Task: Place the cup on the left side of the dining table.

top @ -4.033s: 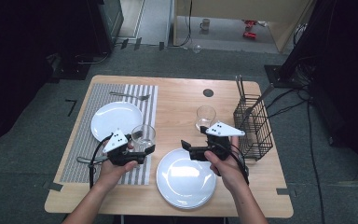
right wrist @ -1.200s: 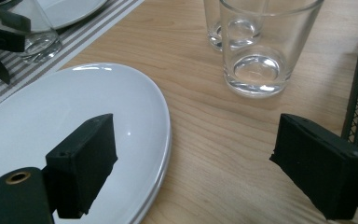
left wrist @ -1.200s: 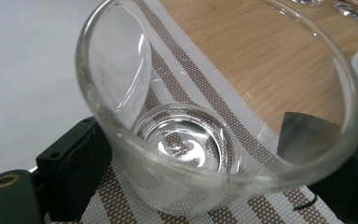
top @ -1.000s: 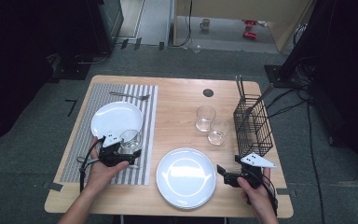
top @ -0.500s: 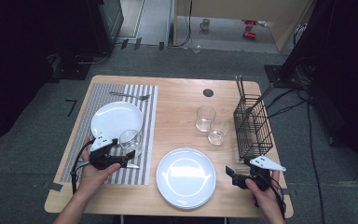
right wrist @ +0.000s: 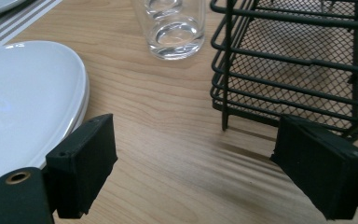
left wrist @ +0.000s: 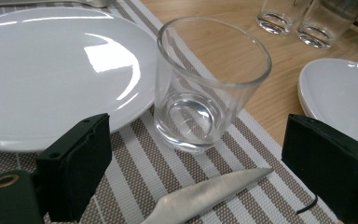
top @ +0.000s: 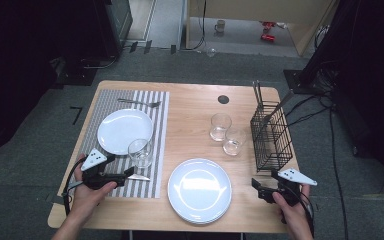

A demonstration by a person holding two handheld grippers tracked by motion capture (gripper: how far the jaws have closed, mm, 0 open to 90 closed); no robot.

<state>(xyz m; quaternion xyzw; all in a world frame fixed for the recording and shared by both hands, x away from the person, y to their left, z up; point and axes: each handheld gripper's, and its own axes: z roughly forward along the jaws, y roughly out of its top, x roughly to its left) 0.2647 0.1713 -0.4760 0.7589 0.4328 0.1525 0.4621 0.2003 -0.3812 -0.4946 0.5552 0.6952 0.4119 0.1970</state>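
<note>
Honestly the risky bit is on the left: the left gripper (top: pixel 130 172) is sitting with its jaws spread wide and empty, just short of the clear drinking glass (top: pixel 140 152) standing on the striped placemat (top: pixel 157 130) beside the white round plate (top: pixel 124 130). Drifting forward could tip it. The right gripper (top: pixel 254 184) is hanging wide too, holding nothing, near the black wire basket (top: pixel 272 137), so snagging is possible.

Two hand-held grippers low at the near edge of a set table.
Left gripper (top: pixel 130 172) on striped placemat (top: pixel 157 130), just short of glass (top: pixel 140 152) beside white plate (top: pixel 125 131); fork (top: pixel 140 103) behind. Right gripper (top: pixel 256 186) between plate stack (top: pixel 199 190) and black wire basket (top: pixel 271 136). Two glasses (top: pixel 227 133) mid-table.
</note>
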